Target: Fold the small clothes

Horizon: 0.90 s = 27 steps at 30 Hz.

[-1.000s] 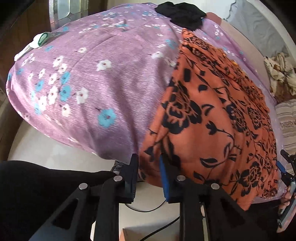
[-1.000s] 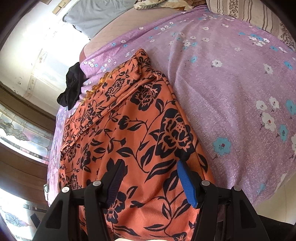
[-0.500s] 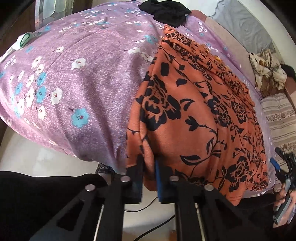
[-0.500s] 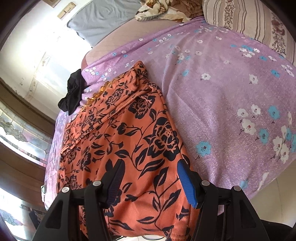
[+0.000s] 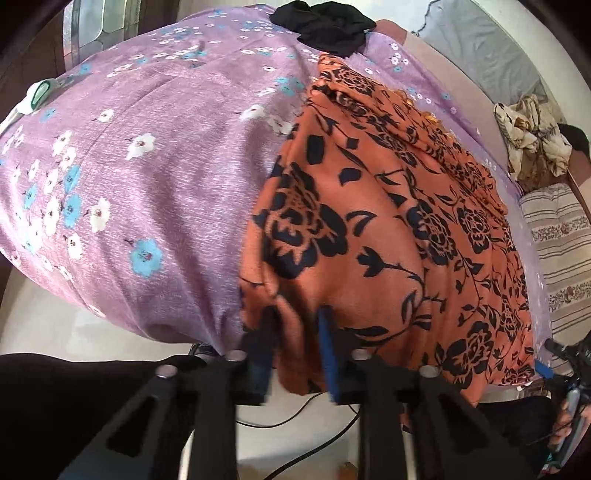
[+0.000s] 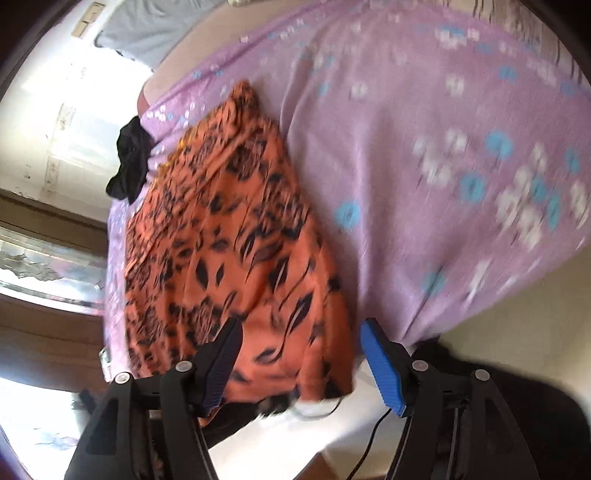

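Observation:
An orange garment with black flowers point(image 5: 388, 229) lies spread on the purple flowered bedsheet point(image 5: 147, 166), its near hem hanging over the bed's edge. My left gripper point(image 5: 297, 325) has a bunched fold of the hem's left corner between its pads, and its jaws are opening. In the right wrist view the same garment point(image 6: 221, 240) is blurred. My right gripper point(image 6: 299, 332) stands wide at the hem's other corner, its jaws opening and its pads off the cloth. That gripper and the hand holding it point(image 5: 565, 369) show at the left view's right edge.
A black cloth point(image 5: 325, 22) is heaped at the bed's far end. A striped pillow point(image 5: 557, 251) and a crumpled patterned cloth point(image 5: 532, 133) lie to the right. A white and green object point(image 5: 33, 99) sits at the sheet's left edge. A cable point(image 5: 295, 417) runs across the pale floor below.
The left jaws closed on the hem's corner and have now widened a little around it. The right gripper slid toward the garment's right corner and its jaws spread wider.

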{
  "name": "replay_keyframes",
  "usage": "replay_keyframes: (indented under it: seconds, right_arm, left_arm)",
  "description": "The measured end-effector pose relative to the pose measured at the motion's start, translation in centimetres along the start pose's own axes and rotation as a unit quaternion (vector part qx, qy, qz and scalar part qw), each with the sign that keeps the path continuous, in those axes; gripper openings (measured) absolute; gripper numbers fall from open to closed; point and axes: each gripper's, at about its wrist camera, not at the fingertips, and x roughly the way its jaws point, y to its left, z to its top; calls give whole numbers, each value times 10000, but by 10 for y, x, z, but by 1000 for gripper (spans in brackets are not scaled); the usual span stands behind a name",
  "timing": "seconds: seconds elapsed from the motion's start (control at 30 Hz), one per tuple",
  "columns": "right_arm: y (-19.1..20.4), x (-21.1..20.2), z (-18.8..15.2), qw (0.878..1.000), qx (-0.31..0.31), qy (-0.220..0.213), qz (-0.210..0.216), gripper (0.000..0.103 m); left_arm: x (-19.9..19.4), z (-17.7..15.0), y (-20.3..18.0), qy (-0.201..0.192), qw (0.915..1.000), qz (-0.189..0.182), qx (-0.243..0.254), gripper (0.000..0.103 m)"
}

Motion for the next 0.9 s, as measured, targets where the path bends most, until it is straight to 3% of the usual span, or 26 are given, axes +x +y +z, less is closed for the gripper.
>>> replay_keyframes:
  seconds: [0.13,0.2,0.23,0.27,0.3,0.4,0.5,0.67,0.9]
  right_arm:
    - [-1,26,-7,9992,79,1,-390,69]
    - [0,37,-12,9976,-85,55,-686,34]
    - [4,38,-14,9961,-287,7,-835,32]
    - [8,35,-16,9961,-433,-49,-767,18]
    - [12,31,-16,9966,-531,-85,-622,12]
    - [24,7,-13,9964,-694,-418,-260,12]
    - [33,-18,1,9946,-635,-684,458,11]
    - [46,-48,21,9815,-427,-1063,1536,11]
    - [55,-47,54,9661,-127,-1256,2251,11]
  left_arm:
    - [-4,1,8,13,9998,-203,-52,6]
    - [-7,2,9,7,9995,-308,-38,6]
    - [-9,3,10,8,9993,-379,-48,6]
    - [-12,5,11,12,9989,-472,-69,6]
    - [-14,8,12,7,9985,-544,-74,6]
    - [-26,14,13,-42,9975,-702,-39,5]
    - [-41,25,15,-132,9959,-891,-52,5]
    - [-73,47,17,-438,9918,-1190,-132,5]
    - [-94,89,2,-651,9863,-1518,-21,5]
